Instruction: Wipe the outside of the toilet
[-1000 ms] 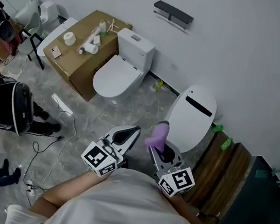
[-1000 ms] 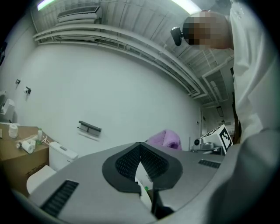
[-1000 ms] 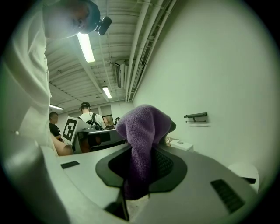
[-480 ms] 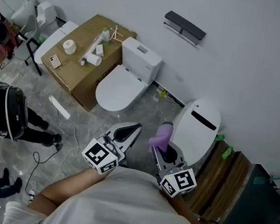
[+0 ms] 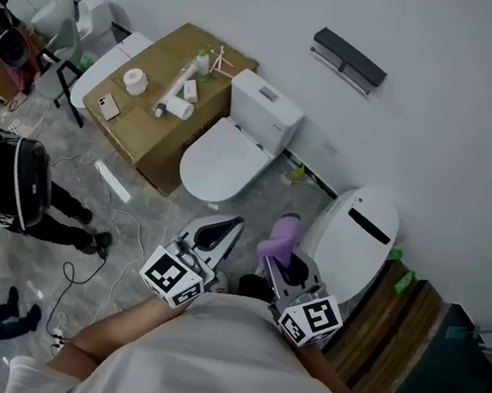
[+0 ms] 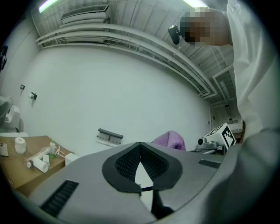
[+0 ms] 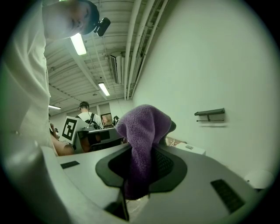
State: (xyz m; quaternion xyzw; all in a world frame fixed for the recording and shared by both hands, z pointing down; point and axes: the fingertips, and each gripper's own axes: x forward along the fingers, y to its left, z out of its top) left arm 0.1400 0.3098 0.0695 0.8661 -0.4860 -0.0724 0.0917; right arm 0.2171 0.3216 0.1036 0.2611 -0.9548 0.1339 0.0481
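As the right tool (image 5: 275,258) pinches cloth (image 5: 281,235), the toilet (image 5: 354,239) stands beside.

I hold both grippers close in front of my chest, side by side and pointing forward. My left gripper (image 5: 231,225) has its jaws pressed together (nothing between them). My right gripper (image 5: 279,258) clamps a purple cloth (image 5: 280,236).

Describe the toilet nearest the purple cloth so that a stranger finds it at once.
Two toilets stand along the white wall. This toilet is the right-hand one, beyond the right gripper holding the purple cloth. Unlike the other toilet beside the cardboard box, it has no square tank and bears a dark bar on its rounded lid.
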